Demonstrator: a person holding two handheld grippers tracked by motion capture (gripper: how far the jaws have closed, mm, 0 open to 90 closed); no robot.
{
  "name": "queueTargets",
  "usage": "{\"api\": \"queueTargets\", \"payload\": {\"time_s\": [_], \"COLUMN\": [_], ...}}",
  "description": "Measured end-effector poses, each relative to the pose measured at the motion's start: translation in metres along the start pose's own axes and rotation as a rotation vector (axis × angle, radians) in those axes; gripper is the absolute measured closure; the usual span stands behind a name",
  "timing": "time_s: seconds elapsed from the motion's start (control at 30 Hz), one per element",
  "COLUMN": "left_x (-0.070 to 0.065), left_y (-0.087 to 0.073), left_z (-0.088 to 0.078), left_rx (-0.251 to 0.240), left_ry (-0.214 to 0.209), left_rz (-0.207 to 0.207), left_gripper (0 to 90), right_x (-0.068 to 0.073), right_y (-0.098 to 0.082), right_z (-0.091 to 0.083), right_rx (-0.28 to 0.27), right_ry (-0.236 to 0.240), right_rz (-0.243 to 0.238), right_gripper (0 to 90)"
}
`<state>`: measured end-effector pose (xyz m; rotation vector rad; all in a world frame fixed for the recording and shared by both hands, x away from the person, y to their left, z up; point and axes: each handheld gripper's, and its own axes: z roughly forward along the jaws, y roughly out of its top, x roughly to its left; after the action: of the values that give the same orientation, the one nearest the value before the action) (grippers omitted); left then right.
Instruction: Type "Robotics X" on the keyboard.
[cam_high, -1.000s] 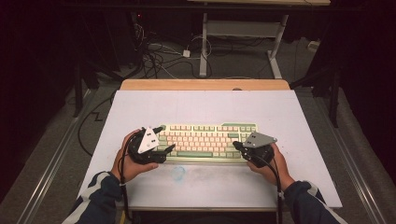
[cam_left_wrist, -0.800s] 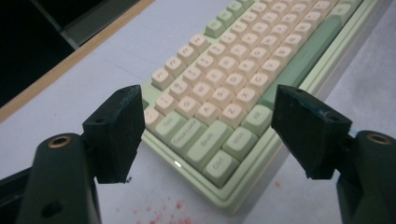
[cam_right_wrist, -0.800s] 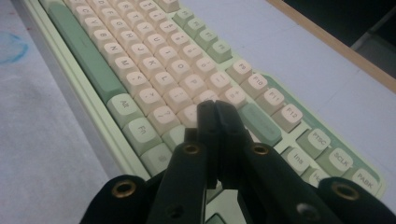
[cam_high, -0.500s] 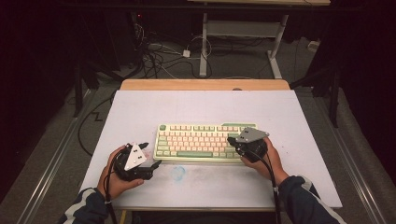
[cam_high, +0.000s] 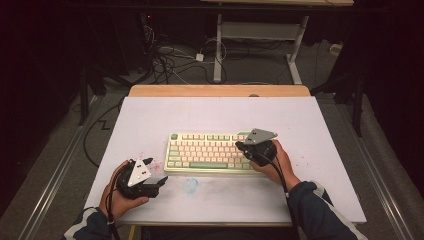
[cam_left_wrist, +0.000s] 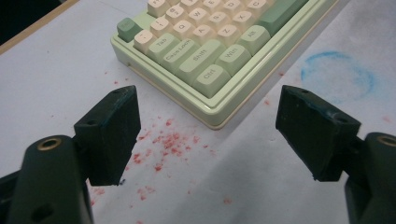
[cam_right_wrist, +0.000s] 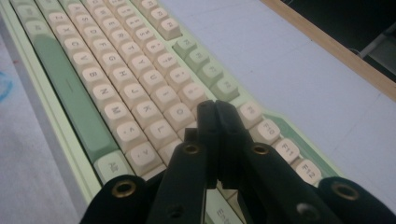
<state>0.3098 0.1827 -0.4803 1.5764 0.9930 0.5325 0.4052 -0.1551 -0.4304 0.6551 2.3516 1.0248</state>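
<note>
A pale green keyboard (cam_high: 210, 152) with cream keys lies in the middle of the white mat (cam_high: 215, 115). My left gripper (cam_high: 157, 172) rests at the front left, off the keyboard's near left corner. Its jaws have just been opening and stand wide apart with nothing between them. In the left gripper view (cam_left_wrist: 208, 126) the keyboard's corner (cam_left_wrist: 210, 60) lies just ahead. My right gripper (cam_high: 241, 145) hovers over the keyboard's right end, shut and empty. In the right gripper view its closed tips (cam_right_wrist: 215, 111) point down above the keys (cam_right_wrist: 140, 79).
A blue ring smear (cam_high: 190, 185) marks the mat in front of the keyboard, and red specks (cam_left_wrist: 163, 144) dot it near the left gripper. A wooden table edge (cam_high: 220, 91) runs behind the mat. Cables (cam_high: 165, 60) and a desk frame (cam_high: 260, 30) stand on the floor beyond.
My left gripper has drawn away from the keyboard's left end toward the front left of the mat. My right gripper has shifted slightly left, onto the keyboard's right end.
</note>
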Motion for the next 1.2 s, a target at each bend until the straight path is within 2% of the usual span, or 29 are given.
{"api": "queueTargets", "payload": {"time_s": [0.27, 0.43, 0.57, 0.77, 0.93, 1.1, 1.2], "left_x": [0.001, 0.000, 0.000, 0.000, 0.000, 0.000, 0.000], "left_y": [0.000, -0.001, -0.001, -0.003, -0.002, -0.002, -0.002], "left_z": [0.001, 0.002, 0.001, 0.002, 0.002, 0.002, 0.002], "left_rx": [0.007, 0.014, 0.020, 0.037, 0.034, 0.032, 0.036], "left_ry": [0.008, 0.005, 0.008, 0.005, 0.003, 0.006, 0.008], "left_rz": [-0.003, -0.002, 0.006, 0.006, 0.009, 0.008, 0.013], "left_gripper": [21.0, 21.0, 21.1, 21.1, 21.1, 21.1, 21.1], "right_x": [0.008, 0.011, 0.012, 0.012, 0.014, 0.014, 0.014], "right_y": [0.011, 0.014, 0.013, 0.012, 0.011, 0.013, 0.013], "right_z": [0.023, 0.031, 0.040, 0.042, 0.043, 0.036, 0.031], "right_rx": [0.032, 0.046, 0.078, 0.090, 0.107, 0.076, 0.047], "right_ry": [0.022, 0.027, 0.029, 0.035, 0.045, 0.043, 0.042], "right_rz": [-0.020, -0.026, -0.033, -0.026, -0.041, -0.040, -0.019], "right_gripper": [90.0, 90.0, 90.0, 90.0, 90.0, 88.5, 84.5]}}
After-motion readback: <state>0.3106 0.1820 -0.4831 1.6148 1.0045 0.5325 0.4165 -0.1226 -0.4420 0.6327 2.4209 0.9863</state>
